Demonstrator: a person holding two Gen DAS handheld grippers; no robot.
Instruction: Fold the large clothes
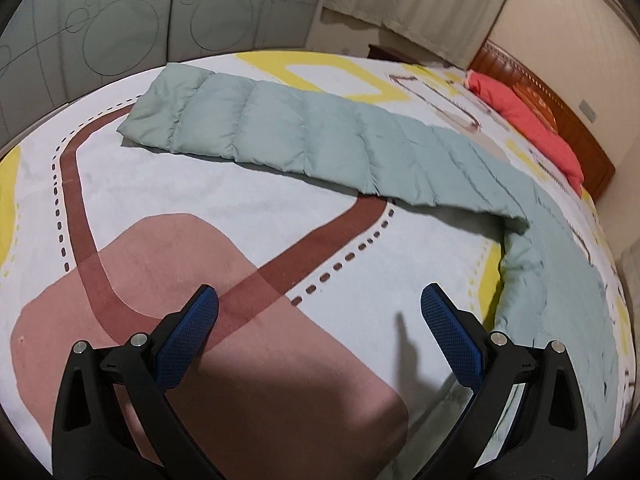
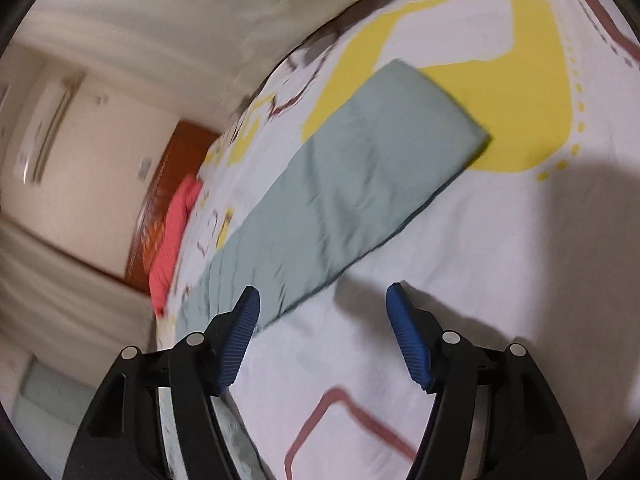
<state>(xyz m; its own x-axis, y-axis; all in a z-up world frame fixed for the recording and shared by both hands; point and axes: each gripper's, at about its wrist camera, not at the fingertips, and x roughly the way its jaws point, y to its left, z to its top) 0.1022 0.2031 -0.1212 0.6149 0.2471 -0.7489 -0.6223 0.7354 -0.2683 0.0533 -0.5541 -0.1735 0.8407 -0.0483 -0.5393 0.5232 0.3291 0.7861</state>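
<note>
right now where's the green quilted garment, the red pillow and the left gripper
green quilted garment (image 1: 280, 128): left wrist view, middle of the long folded strip
red pillow (image 1: 528, 124): left wrist view, its top face
left gripper (image 1: 320, 300): left wrist view, midway between the blue fingertips

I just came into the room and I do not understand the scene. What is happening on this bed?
A person holding a tool in each hand is folding a pale green quilted garment that lies as a long strip across the patterned bedspread. Right now neither tool holds it: the left tool and the right tool both hover open above the bedspread, near the strip. A red pillow lies by the wooden headboard.
</note>
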